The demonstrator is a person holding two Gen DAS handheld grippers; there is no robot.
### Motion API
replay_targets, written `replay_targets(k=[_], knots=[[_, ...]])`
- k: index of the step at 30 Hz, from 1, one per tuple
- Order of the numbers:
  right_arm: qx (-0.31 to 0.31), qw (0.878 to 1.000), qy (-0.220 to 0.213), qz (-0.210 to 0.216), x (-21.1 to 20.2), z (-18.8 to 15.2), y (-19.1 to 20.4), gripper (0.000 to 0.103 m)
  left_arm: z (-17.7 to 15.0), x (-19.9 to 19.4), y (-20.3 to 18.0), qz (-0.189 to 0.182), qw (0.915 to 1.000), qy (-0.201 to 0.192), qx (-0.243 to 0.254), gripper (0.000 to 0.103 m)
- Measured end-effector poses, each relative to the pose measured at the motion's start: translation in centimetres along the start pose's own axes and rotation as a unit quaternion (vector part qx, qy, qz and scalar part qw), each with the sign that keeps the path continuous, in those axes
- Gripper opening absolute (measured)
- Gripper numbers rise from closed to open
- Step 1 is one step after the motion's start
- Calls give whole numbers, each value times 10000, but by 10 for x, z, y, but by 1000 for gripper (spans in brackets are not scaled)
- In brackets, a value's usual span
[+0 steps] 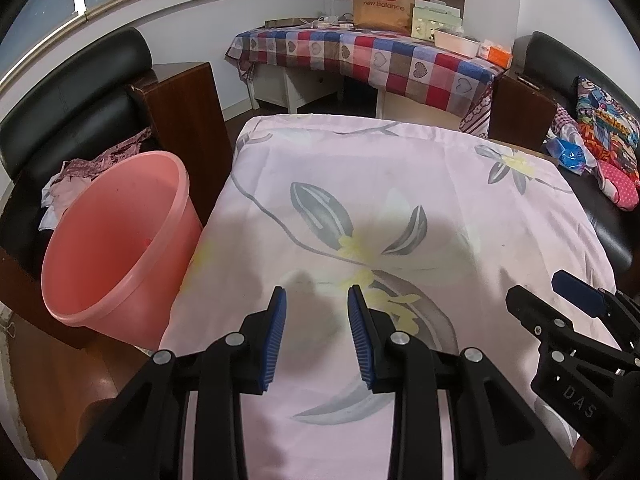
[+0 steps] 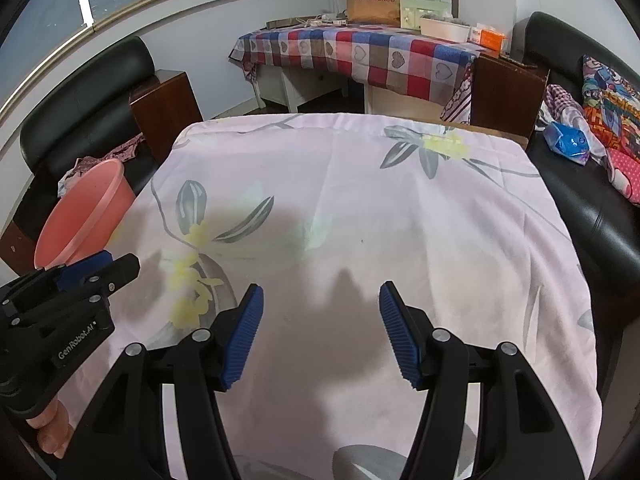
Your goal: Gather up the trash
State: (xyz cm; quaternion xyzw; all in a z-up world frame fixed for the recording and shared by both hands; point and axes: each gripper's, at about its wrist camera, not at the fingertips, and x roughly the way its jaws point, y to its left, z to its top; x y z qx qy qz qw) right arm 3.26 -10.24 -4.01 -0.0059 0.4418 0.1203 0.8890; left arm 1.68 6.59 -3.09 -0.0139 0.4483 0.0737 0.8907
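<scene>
**Hovering over a bare cloth: both claws empty, bin at left edge**

Left wrist view: left claw [image 1: 316, 336] part open, holding nothing, above the floral-clothed counter [image 1: 400, 184]. Pink bucket [image 1: 116, 240] leans at the counter's left edge; a sideways swing could tip it. No trash visible on the cloth.

Right wrist view: right claw [image 2: 322, 334] wide open, empty. Left claw nearby, so collision risk. Blue packet [image 2: 568, 144] on black sofa [image 2: 580, 200], possibly trash. Room ahead open.

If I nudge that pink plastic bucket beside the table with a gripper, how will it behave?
The pink plastic bucket looks thin-walled and I see nothing inside, so it is probably light and would slide or tip easily. It already stands tilted against the floral-clothed table, so a push could topple it. Its smooth rim may slip between the pads.
</scene>
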Motion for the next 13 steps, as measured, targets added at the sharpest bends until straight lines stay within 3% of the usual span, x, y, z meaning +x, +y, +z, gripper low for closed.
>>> replay_targets(k=[13], knots=[[-51, 10000, 41, 54, 3, 0, 5, 61, -4, 4, 5, 145, 9997, 153, -105, 32]])
